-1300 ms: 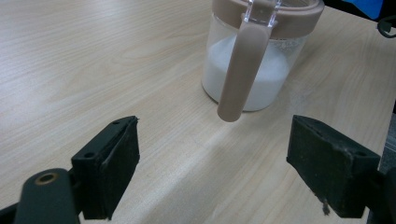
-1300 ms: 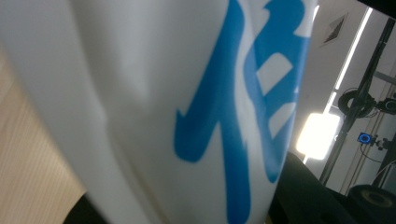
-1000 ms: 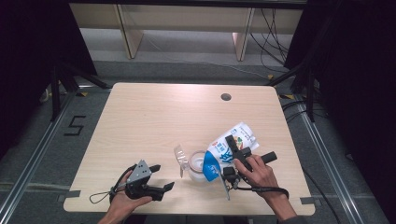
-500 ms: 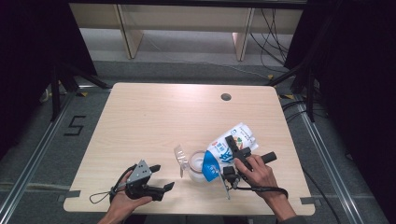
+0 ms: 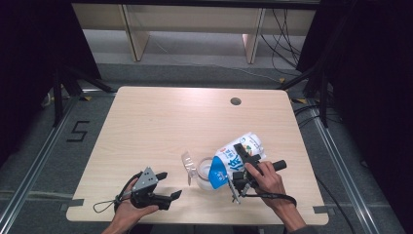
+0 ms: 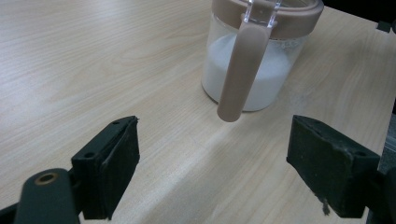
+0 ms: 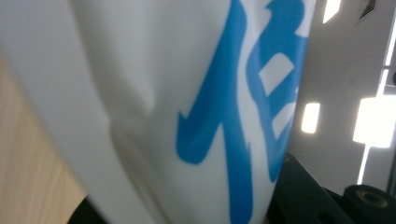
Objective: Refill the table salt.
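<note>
Nothing has shifted since a second ago: the right gripper stays clamped on the tilted white-and-blue bag, its mouth over the lidded jar at the table front, the left gripper resting wide open nearby.

The left hand comes in from the near edge and holds the left gripper low over the worktop, pointing forward and to the right. Its jaws stand wide apart with nothing between them. The right hand wraps the handle of the right gripper, forearm slanting in from the lower right, wrist turned so that the gripper points up and leftward. Its jaws are clamped on a white and blue bag, which is tilted.
</note>
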{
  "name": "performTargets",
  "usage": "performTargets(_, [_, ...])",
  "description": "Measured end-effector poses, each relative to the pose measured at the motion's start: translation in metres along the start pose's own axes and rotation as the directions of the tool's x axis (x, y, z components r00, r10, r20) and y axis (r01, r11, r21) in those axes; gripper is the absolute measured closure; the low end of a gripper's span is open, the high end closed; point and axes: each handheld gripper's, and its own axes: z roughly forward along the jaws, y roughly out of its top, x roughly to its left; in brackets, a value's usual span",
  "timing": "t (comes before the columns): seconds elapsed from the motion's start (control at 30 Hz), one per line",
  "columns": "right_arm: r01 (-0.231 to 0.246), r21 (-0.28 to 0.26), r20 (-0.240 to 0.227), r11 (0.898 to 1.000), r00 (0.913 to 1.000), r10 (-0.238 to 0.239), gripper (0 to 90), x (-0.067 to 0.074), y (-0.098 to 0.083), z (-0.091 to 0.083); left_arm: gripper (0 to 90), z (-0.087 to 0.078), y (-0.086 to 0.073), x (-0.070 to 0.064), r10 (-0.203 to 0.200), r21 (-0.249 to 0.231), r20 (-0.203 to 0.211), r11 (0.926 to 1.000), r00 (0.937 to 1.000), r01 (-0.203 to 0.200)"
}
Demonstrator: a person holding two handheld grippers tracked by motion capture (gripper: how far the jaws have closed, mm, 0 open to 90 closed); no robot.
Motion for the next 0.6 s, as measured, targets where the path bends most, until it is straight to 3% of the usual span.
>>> performTargets(0.03, [0.016,0.002,-0.019,1.0,0.9997,-0.016,80.4,-0.003,0.001,0.0,16.4,0.0,0.0,0.0,0.001,0.001,0.0,1.0,1.0,-0.001])
performTargets(0.1, [-0.078,-0.008,-0.02,0.997,0.9968,0.078,80.8,0.002,0.0,0.001,16.4,0.0,0.0,0.0,0.007,0.001,0.001,1.0,1.0,-0.007])
performTargets(0.13, [-0.073,0.01,-0.047,0.997,0.9962,0.073,80.8,0.0,0.0,0.0,16.4,0.0,0.0,0.0,0.007,0.0,0.002,1.0,1.0,-0.007])
performTargets(0.2, [-0.118,0.022,-0.056,0.993,0.9913,0.119,81.1,0.002,-0.001,-0.001,16.4,0.0,0.0,0.0,0.001,0.0,0.0,1.0,1.0,-0.001])
performTargets(0.3, [-0.132,0.001,-0.07,0.991,0.9888,0.131,81.3,0.001,-0.004,0.001,16.4,0.0,0.0,0.0,0.0,-0.001,0.0,1.0,1.0,0.0])
performTargets(0.33, [-0.17,0.013,-0.081,0.985,0.9821,0.17,81.4,0.001,-0.005,0.001,16.4,0.0,0.0,0.0,0.001,0.0,0.0,1.0,1.0,-0.001])
performTargets(0.43, [-0.163,-0.004,-0.079,0.987,0.9836,0.162,81.4,-0.001,-0.008,0.002,16.4,0.0,0.0,0.0,-0.001,0.0,0.0,1.0,1.0,0.001])
performTargets(0.47, [-0.216,-0.012,-0.095,0.976,0.9723,0.213,81.6,0.0,-0.011,0.003,16.4,0.0,0.0,0.0,0.0,-0.001,0.0,1.0,1.0,0.0])
performTargets(0.5, [-0.228,0.006,-0.098,0.974,0.9688,0.227,81.5,0.001,-0.011,0.002,16.4,0.0,0.0,0.0,0.0,-0.001,0.0,1.0,1.0,0.0])
performTargets(0.57, [-0.218,-0.003,-0.092,0.976,0.9719,0.217,81.6,0.0,-0.013,0.003,16.4,0.0,0.0,0.0,0.006,-0.003,0.005,1.0,1.0,-0.006])
performTargets(0.6, [-0.238,-0.001,-0.096,0.971,0.9668,0.237,81.6,0.001,-0.014,0.003,16.4,0.0,0.0,0.0,0.005,-0.005,0.006,1.0,1.0,-0.005])
